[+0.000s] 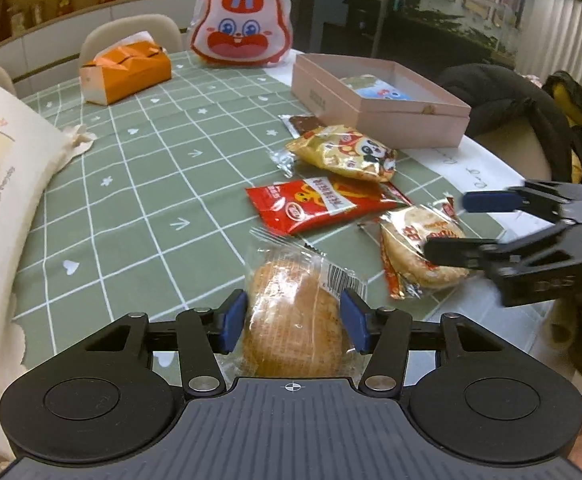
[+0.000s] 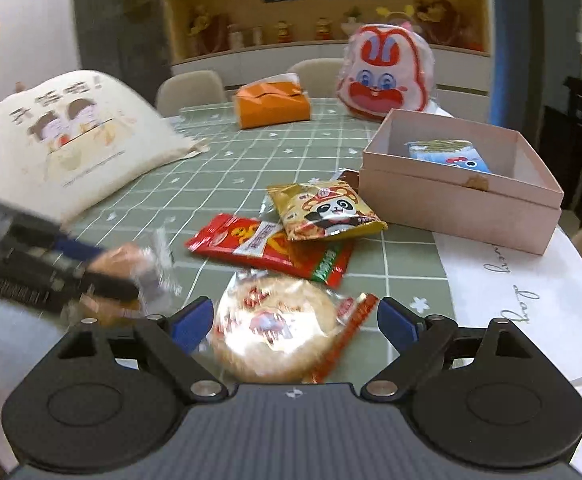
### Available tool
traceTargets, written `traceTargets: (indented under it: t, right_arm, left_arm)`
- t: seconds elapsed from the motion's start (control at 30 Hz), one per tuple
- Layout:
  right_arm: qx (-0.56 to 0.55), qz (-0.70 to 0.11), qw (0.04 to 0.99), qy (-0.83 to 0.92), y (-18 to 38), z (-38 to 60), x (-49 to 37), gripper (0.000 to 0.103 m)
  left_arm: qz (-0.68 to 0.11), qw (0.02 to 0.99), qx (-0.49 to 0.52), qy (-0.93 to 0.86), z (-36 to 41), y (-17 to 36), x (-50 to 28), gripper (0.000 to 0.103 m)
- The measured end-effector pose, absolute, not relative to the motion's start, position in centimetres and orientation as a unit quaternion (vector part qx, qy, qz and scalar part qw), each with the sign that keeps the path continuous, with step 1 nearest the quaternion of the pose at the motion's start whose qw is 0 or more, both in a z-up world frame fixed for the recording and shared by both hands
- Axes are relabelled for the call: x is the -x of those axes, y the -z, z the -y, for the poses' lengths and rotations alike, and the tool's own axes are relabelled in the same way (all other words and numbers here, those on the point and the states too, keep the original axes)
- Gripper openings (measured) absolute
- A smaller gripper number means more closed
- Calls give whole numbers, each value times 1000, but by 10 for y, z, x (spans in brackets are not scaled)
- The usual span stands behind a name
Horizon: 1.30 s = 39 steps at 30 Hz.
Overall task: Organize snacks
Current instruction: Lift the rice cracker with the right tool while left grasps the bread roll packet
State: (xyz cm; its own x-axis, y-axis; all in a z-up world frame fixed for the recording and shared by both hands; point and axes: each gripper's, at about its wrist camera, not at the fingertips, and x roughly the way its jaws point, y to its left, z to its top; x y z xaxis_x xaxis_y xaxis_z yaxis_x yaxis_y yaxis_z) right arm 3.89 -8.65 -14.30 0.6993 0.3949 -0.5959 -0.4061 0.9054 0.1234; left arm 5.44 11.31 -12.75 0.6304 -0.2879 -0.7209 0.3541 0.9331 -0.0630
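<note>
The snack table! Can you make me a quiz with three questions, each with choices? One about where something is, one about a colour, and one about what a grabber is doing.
1. Where is the blue snack packet?
A. Inside the pink box
B. On the tissue box
C. Under the bunny bag

2. What colour is the tissue box?
A. Purple
B. Orange
C. Black

3. What is the left gripper doing?
A. Hanging high above the table
B. Pinching the red packet
C. Straddling a wrapped round cake, its blue pads at the wrapper's sides

Answers: 1 A, the packet lies within the box walls. 2 B, it is plainly orange. 3 C, the cake sits between the pads.
</note>
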Motion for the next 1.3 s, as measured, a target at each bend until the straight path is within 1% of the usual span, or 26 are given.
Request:
traceTargets:
  t: [0.07,0.1,0.2,0.27,0.33,0.47,0.6,0.7,0.83,0.93,0.97,1.0,1.03,1.17,1.3]
  right_arm:
    - [14,-337,914,-227,146,75,-45,90]
    - [27,-343,911,-229,148,71,-46,90]
    - [83,-332,910,-234,151,67,-38,90]
    - [107,-324,913,-226,153,72,-32,91]
    - [111,-324,913,-222,153,78,-28,91]
    - [105,-325,915,-217,149,93,-25,91]
    - [66,-336,913,-222,146,106,-28,91]
    - [43,-347,910,-223,147,106,-36,91]
    - [60,-351,908,-221,152,92,-46,91]
    - [72,-366,901,-222,157,84,-50,91]
    - [75,-363,901,-224,157,84,-49,91]
    - [79,-358,903,-222,156,85,-47,87]
    - [82,-353,905,-221,154,87,-45,81]
    - [89,-332,913,-220,143,101,-36,80]
    - [100,-313,922,-207,132,117,-28,80]
  left_arm:
    - [-395,896,-66,194,-106,127,-47,59]
    - [-394,893,-82,202,-102,128,-43,62]
    - [-389,891,-106,211,-96,131,-38,65]
    - [-391,890,-100,212,-96,133,-42,65]
    - [-393,890,-87,215,-98,133,-46,64]
    - [-388,894,-68,214,-101,132,-46,58]
    - [-385,898,-46,210,-105,130,-43,53]
    - [-386,897,-34,214,-104,131,-44,53]
    - [-387,895,-45,219,-98,130,-43,53]
    - [-387,892,-69,223,-92,132,-38,55]
    - [-388,891,-72,223,-91,132,-38,56]
    - [-388,891,-73,222,-90,133,-38,56]
    - [-390,891,-71,222,-90,133,-39,56]
    - [-398,888,-70,220,-88,135,-42,59]
    - [-402,888,-76,207,-81,133,-42,57]
